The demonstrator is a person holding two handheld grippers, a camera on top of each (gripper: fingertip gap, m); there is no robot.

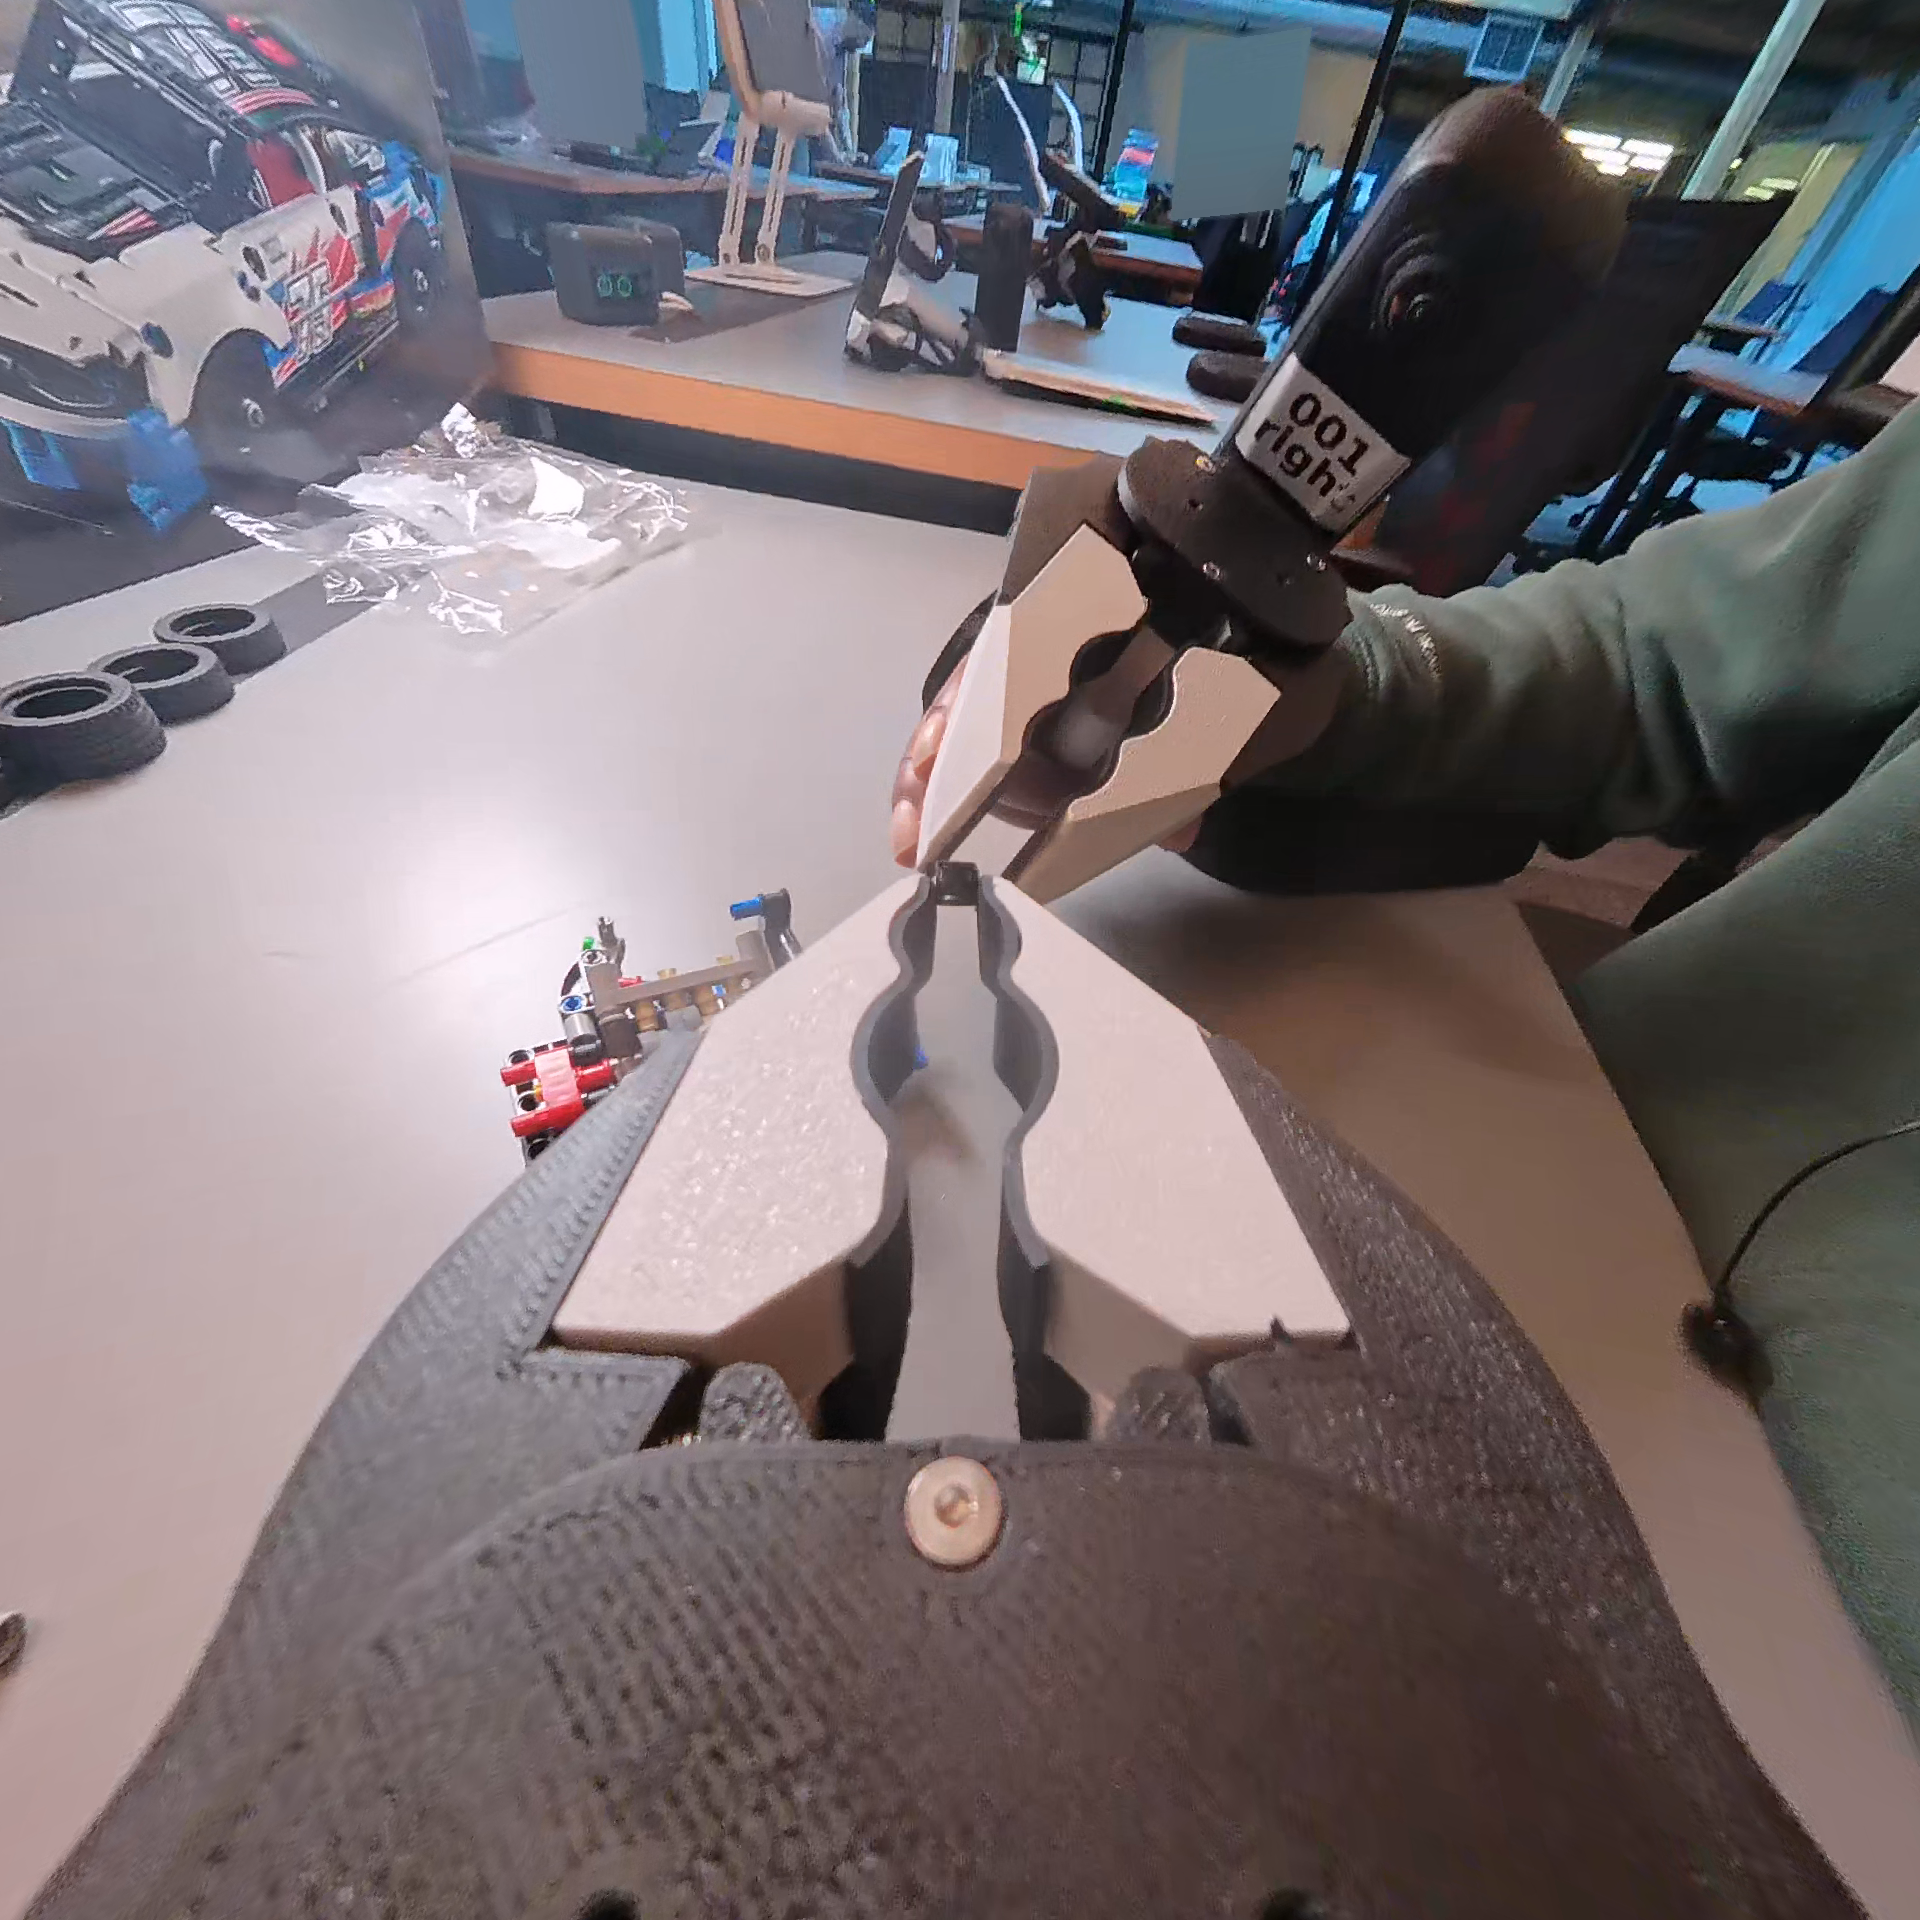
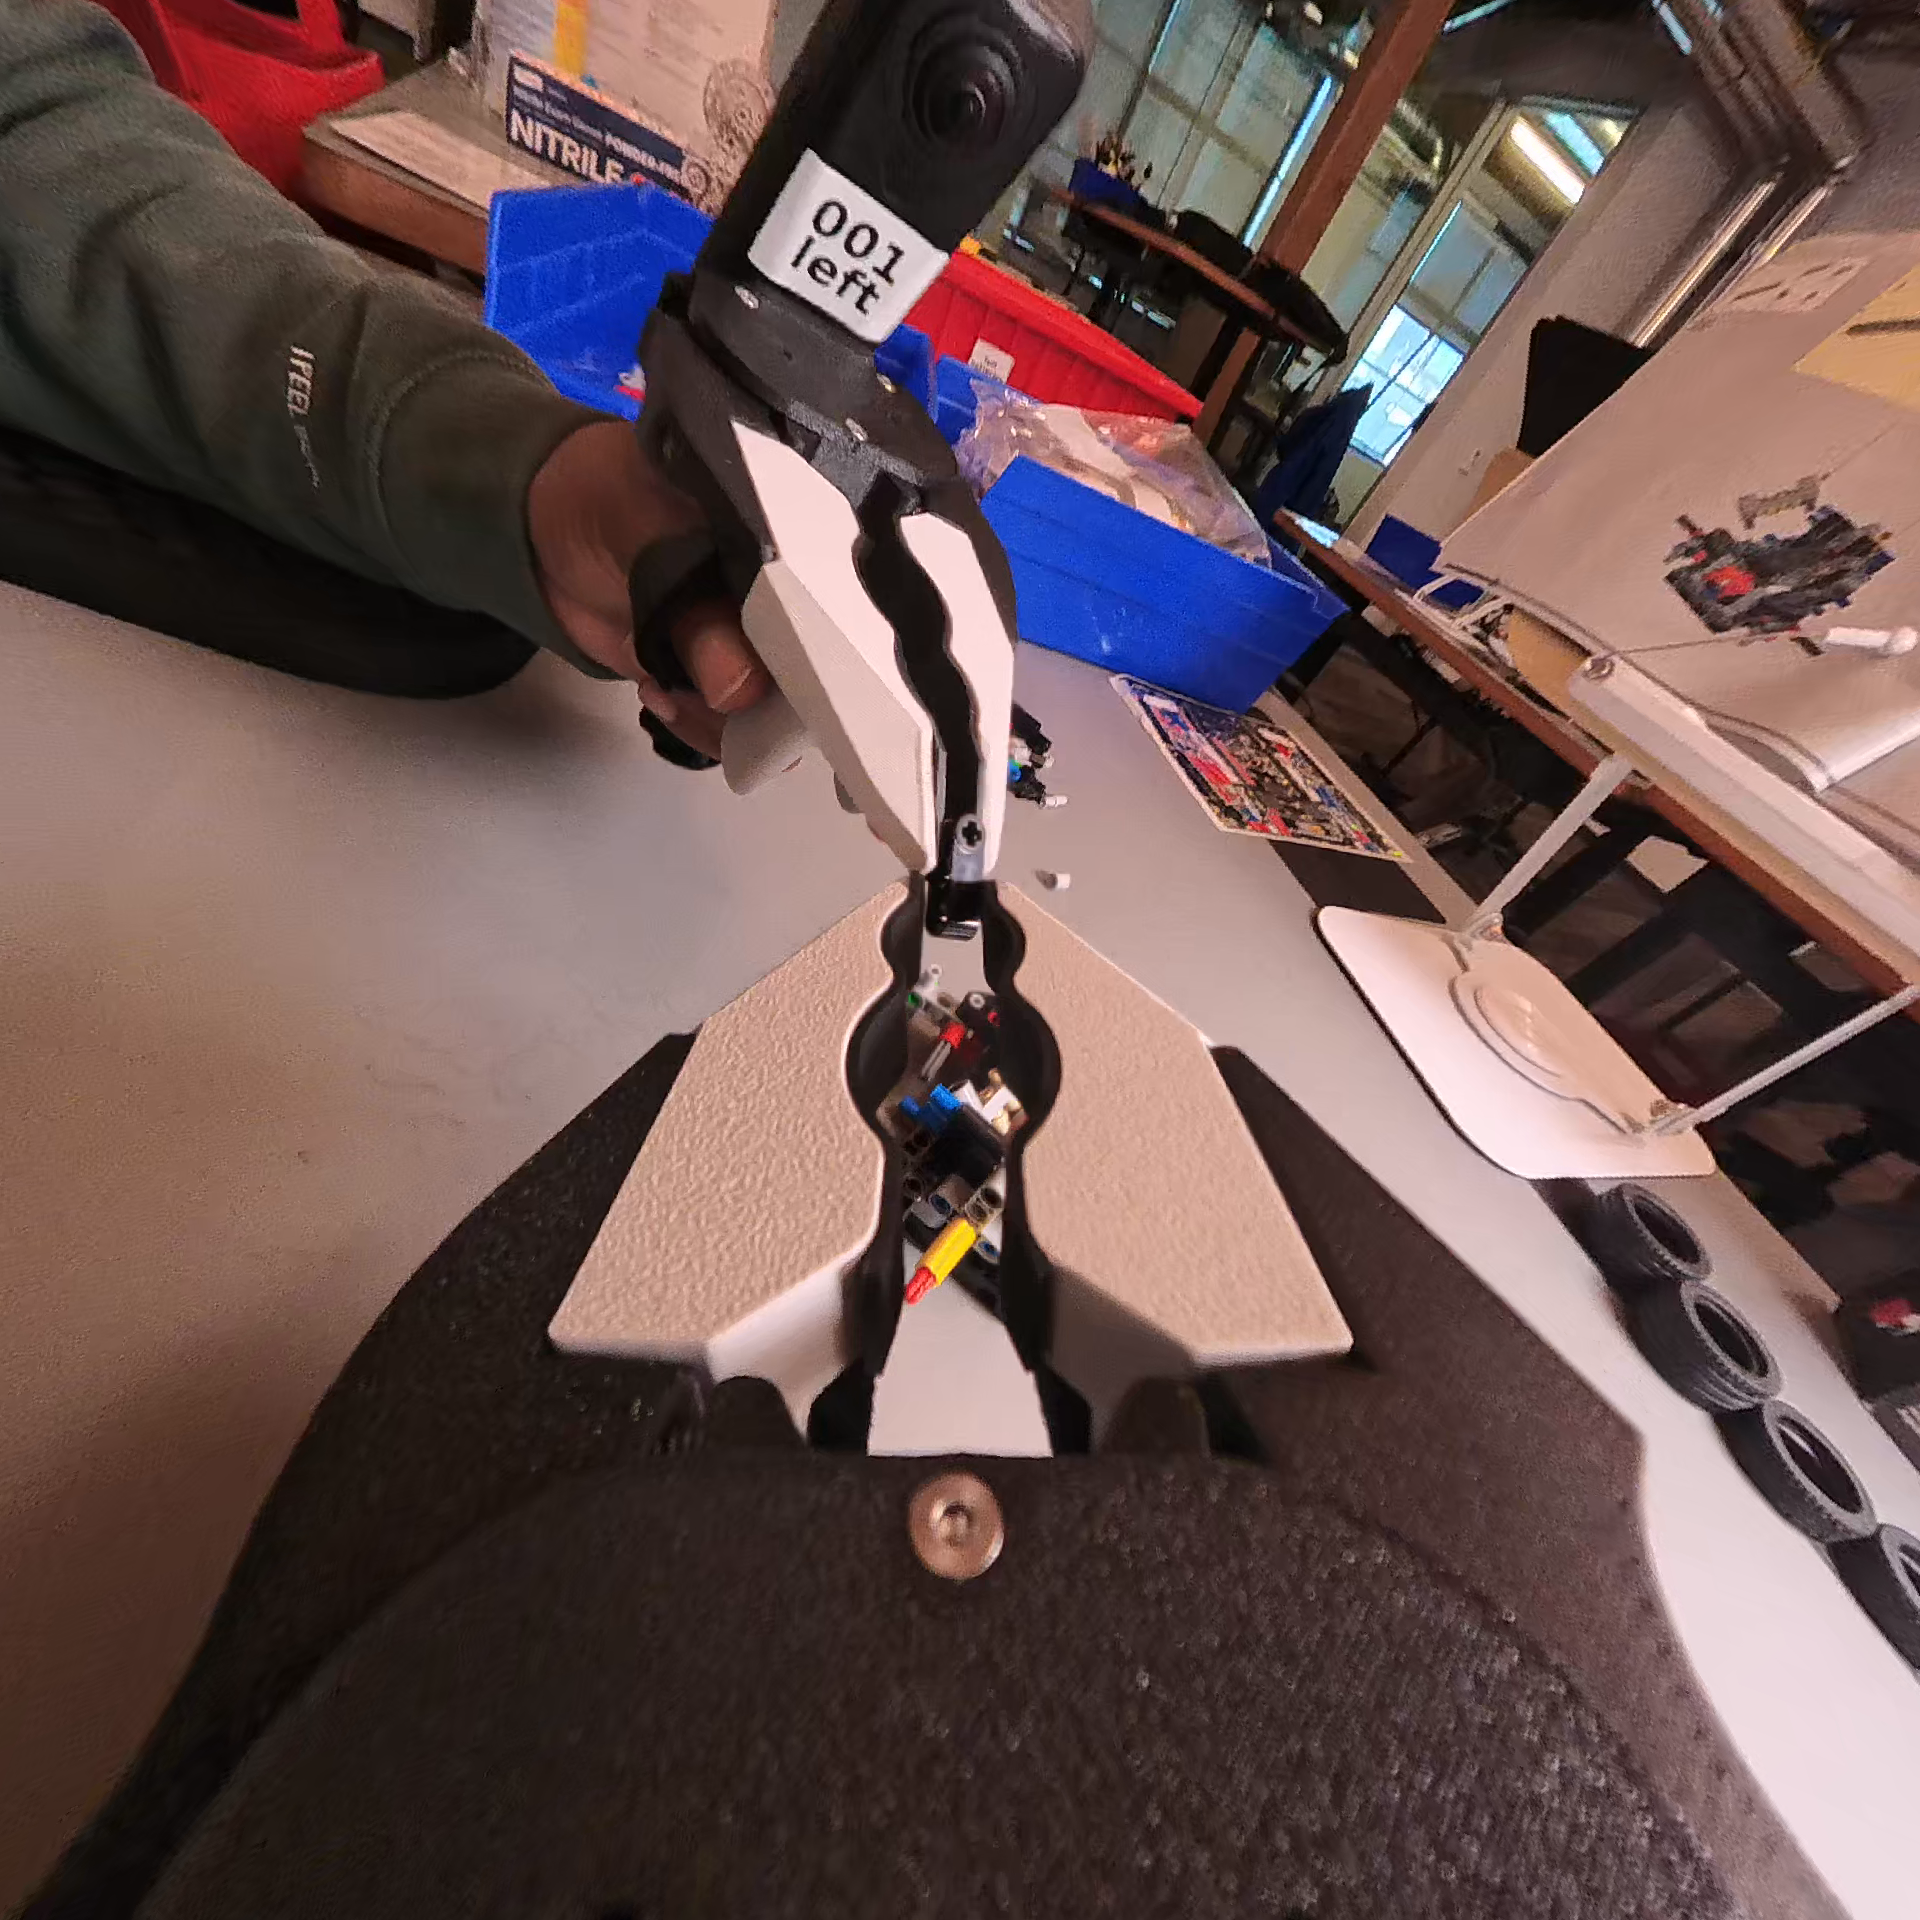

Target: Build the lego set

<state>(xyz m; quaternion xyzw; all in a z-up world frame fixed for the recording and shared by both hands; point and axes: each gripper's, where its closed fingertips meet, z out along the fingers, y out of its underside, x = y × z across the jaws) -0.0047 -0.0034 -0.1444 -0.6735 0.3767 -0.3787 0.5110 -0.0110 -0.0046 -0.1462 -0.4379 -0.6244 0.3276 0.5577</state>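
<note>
Both claws, left and right, pinched one small piece midair; subassembly small, tyres unfitted. We judged it early.

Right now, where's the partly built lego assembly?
On the grey table, below the two grippers: in the left wrist view the lego assembly lies just left of the left gripper, with the black tyres farther left.

Each gripper has two pale grey wedge-shaped fingers with wavy black inner pads, set in a black textured printed body with a silver screw at its centre. A black camera with a white label tops each one. The person wears a dark green sleeve.
</note>
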